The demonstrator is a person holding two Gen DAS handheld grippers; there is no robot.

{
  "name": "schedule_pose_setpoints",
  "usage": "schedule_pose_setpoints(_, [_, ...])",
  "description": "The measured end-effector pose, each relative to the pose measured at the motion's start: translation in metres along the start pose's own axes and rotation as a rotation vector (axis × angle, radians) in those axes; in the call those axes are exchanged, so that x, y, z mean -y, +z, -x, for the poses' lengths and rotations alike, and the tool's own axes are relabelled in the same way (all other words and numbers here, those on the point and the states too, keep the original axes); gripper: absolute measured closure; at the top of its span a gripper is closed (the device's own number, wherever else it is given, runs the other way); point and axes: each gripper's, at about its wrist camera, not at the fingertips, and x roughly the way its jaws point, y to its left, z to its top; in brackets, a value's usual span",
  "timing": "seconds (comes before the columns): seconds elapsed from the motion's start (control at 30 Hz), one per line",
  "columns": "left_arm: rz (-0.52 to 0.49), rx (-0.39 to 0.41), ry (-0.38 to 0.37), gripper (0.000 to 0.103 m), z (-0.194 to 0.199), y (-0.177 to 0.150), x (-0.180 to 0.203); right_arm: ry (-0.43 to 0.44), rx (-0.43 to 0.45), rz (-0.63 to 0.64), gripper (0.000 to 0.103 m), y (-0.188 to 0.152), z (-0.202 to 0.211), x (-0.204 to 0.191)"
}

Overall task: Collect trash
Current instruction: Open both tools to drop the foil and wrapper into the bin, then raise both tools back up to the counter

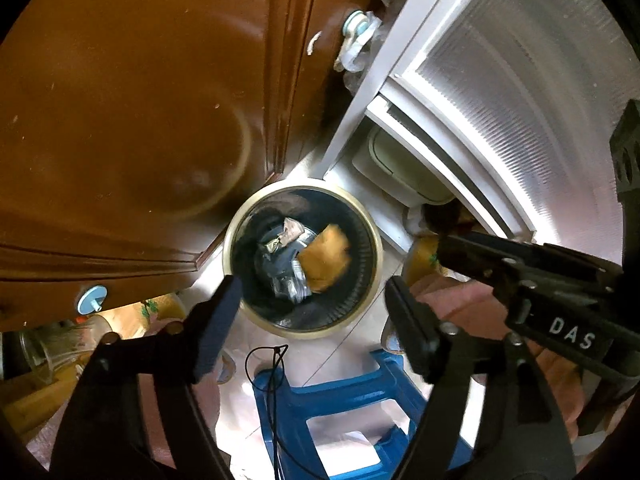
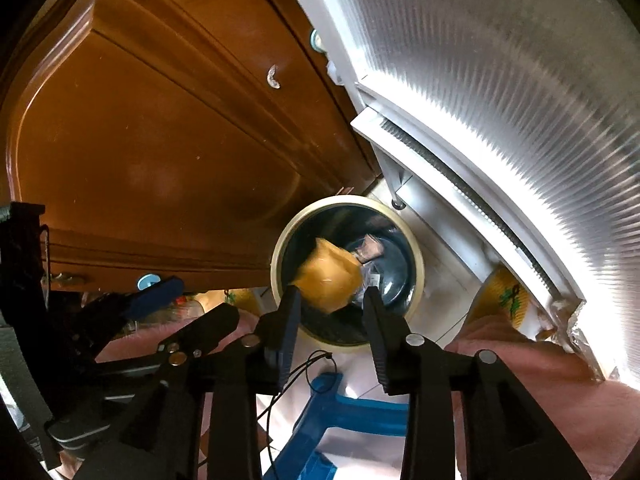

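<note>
Both views look steeply down at a round trash bin with a cream rim and a dark inside, standing on a pale floor between a brown wooden cabinet and a white-framed ribbed glass door.

Left gripper: jaws spread wide, nothing between them, over the near rim of the bin.

Right gripper: jaws partly apart, nothing pinched; they sit above the bin's near edge.

An orange-yellow wrapper, blurred, is inside the bin's mouth, apart from both grippers. In the right wrist view it shows just beyond the right gripper's fingertips, overlapping the left-hand tip in the picture; contact cannot be told. Crumpled silvery and clear trash lies at the bottom of the bin.

Left view only: a beige lidded container behind the bin by the door frame, a pale blue knob under the cabinet edge, clear glassware at lower left, and the right gripper's black body lettered DAS coming in from the right.

Right view only: a yellow packet with green print against the door track, crumpled foil next to it, and the left gripper's blue-padded finger at left.

Both: a blue plastic stool below the bin, a thin black cord loop, and pink fabric near the grippers.
</note>
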Motion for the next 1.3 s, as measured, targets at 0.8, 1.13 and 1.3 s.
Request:
schedule_pose_setpoints(0.8, [0.003, 0.086, 0.034, 0.025, 0.019, 0.0, 0.002, -0.05, 0.03, 0.039, 0.066, -0.009, 0.011, -0.001])
schedule_pose_setpoints(1.13, [-0.01, 0.139, 0.017, 0.025, 0.052, -0.011, 0.008, -0.057, 0.11, 0.101, 0.066, -0.028, 0.05, -0.012])
schedule_pose_setpoints(1.3, [-0.025, 0.198, 0.0, 0.025, 0.08, -0.018, 0.016, -0.041, 0.156, 0.102, 0.066, -0.039, 0.081, -0.017])
